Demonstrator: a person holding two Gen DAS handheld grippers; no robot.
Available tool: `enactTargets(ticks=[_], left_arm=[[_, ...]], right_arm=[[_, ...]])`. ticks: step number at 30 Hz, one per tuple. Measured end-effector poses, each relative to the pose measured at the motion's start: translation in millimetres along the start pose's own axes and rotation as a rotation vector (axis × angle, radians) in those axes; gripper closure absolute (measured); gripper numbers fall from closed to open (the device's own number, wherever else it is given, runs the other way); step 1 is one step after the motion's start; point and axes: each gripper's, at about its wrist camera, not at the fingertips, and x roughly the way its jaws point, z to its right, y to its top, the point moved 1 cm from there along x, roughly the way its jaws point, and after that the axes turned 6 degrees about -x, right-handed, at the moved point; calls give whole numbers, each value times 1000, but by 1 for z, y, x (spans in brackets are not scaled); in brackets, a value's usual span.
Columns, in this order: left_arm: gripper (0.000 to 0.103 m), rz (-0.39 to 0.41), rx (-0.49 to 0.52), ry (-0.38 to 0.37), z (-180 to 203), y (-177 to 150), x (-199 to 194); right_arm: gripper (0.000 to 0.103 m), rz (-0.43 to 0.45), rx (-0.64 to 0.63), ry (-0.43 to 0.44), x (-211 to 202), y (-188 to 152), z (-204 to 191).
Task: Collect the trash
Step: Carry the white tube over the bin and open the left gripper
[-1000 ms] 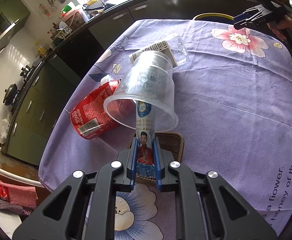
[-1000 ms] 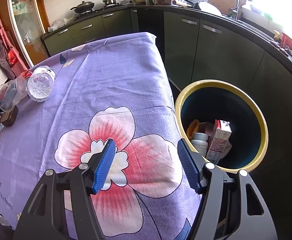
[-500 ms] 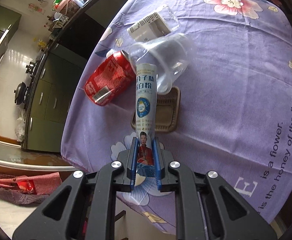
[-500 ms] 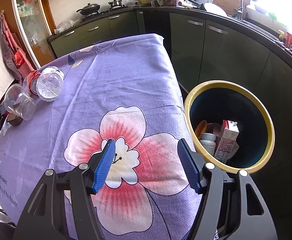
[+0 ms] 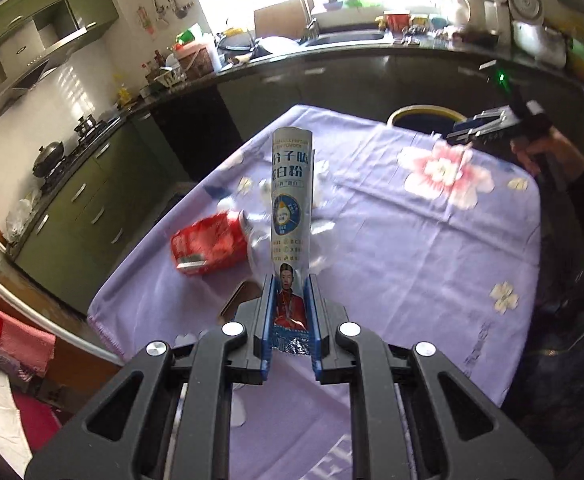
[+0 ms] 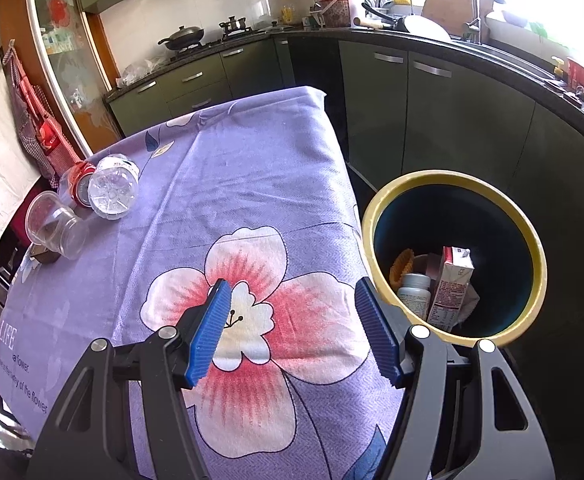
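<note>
Left tool (image 5: 291,312) clamped on powder sachet (image 5: 291,216), held above the surface (image 5: 412,248). Right tool (image 6: 292,328) jaws wide apart, empty, over surface's edge beside trash bin (image 6: 532,240).

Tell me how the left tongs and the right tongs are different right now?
The left tongs are shut on a tall powder packet; the right tongs are wide open and hold nothing. The left tongs are near the red can; the right tongs are beside the bin. Both have blue pads.
</note>
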Motion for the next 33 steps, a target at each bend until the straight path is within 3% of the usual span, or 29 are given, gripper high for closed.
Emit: enactTargets(ticks=[3, 7, 14, 16, 22, 28, 29, 33], left_arm=[[89, 64, -27, -108, 28, 32, 13], [89, 83, -13, -238, 77, 76, 49], [89, -15, 30, -434, 170, 153, 152], [89, -50, 42, -459, 192, 175, 182], [89, -193, -5, -474, 244, 229, 278], [87, -318, -85, -369, 267, 243, 353], [85, -326, -92, -359, 270, 244, 358], [61, -285, -135, -362, 265, 244, 346]], right_arm=[[39, 30, 18, 2, -13, -2, 10], [39, 68, 42, 1, -33, -7, 27], [39, 132, 117, -48, -77, -25, 74], [39, 145, 149, -66, -88, -33, 89], [39, 153, 233, -100, -105, -53, 127], [39, 140, 268, -99, -104, -63, 142], [39, 140, 270, -98, -103, -64, 143], [39, 141, 269, -90, -102, -64, 142]])
